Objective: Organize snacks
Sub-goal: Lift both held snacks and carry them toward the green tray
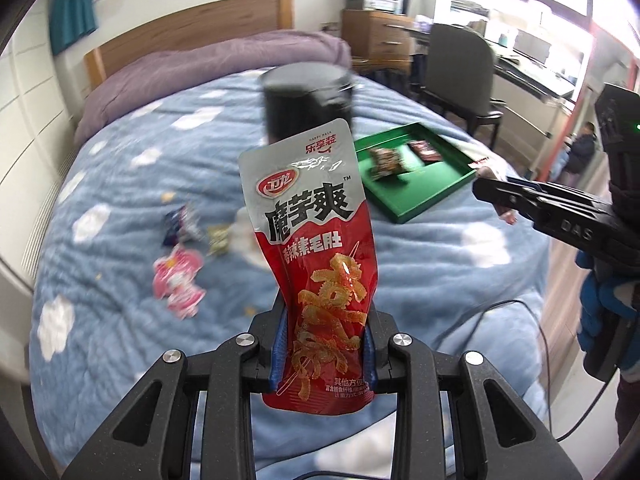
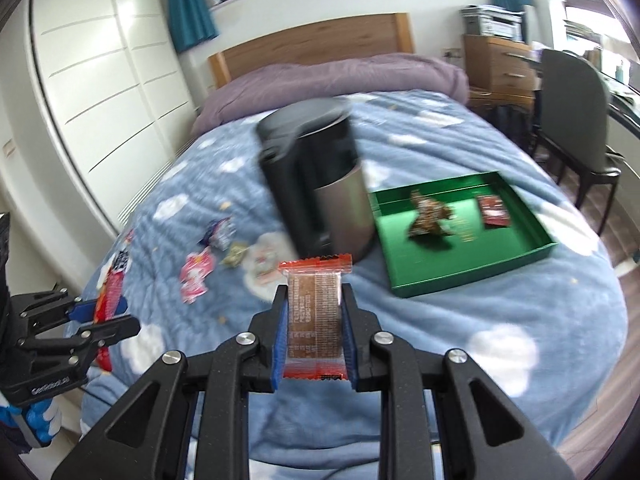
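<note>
Clamped between the blue pads of the left gripper [image 1: 325, 350]: red-and-silver snack pouch [image 1: 310, 248], upright, pinched near its lower end, held above the blue cloud-print blanket [image 1: 120, 280]. Clenched in the right gripper [image 2: 313, 340]: small orange-edged wafer packet [image 2: 315, 312], standing between the pads, printed back toward the camera. Both gripped, both off the bed.

Beyond the packets, upright on the blanket: black and silver canister [image 2: 320, 184], blurred. Just beside it, to the right: green tray [image 2: 472, 276], with a crumpled brown-patterned wrapper [image 2: 430, 216] and a dark red packet [image 2: 494, 210] lying apart inside. To the left of the canister, loose on the blanket: pink packet [image 2: 196, 274], blue-and-white packet [image 2: 218, 234], small yellowish packet [image 2: 236, 256].

Farther back: purple duvet [image 2: 340, 76] bunched against a wooden headboard [image 2: 316, 34]; white wardrobe [image 2: 100, 80] on the left, dark chair [image 2: 572, 120] on the right.
</note>
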### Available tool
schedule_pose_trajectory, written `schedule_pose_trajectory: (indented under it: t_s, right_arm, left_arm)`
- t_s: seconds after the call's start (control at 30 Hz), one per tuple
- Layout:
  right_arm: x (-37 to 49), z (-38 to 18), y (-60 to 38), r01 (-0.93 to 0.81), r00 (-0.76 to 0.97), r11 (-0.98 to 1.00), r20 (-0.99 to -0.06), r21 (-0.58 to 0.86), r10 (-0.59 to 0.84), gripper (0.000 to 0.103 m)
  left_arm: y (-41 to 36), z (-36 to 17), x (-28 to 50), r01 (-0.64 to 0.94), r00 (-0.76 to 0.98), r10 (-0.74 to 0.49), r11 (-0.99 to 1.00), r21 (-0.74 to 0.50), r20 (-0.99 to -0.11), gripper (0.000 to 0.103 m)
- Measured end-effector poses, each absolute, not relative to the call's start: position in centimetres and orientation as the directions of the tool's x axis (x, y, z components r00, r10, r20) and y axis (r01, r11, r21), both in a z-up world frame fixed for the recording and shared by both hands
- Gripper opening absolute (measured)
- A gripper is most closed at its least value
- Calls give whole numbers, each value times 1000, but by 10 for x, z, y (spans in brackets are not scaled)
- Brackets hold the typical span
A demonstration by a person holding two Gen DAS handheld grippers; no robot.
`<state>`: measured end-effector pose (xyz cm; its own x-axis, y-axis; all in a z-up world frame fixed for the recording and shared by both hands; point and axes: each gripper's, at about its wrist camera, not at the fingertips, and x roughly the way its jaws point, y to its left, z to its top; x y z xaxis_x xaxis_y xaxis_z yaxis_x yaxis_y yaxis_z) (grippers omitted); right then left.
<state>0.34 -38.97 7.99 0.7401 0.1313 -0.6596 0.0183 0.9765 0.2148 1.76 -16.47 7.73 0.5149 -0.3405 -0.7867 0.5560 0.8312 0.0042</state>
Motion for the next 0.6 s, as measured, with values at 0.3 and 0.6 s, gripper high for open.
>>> schedule_pose_trajectory:
  t_s: [0.3, 0.6]
  right_arm:
    - [2, 85, -475, 152, 763, 965, -645, 213, 22, 12]
    - [29, 70, -532, 221, 750, 953, -661, 207, -30, 12]
  left_arm:
    - [-250, 89, 19, 646, 481, -391, 763, 16, -785, 26]
    - [-323, 73, 48, 671, 435, -398, 742, -3, -808, 26]
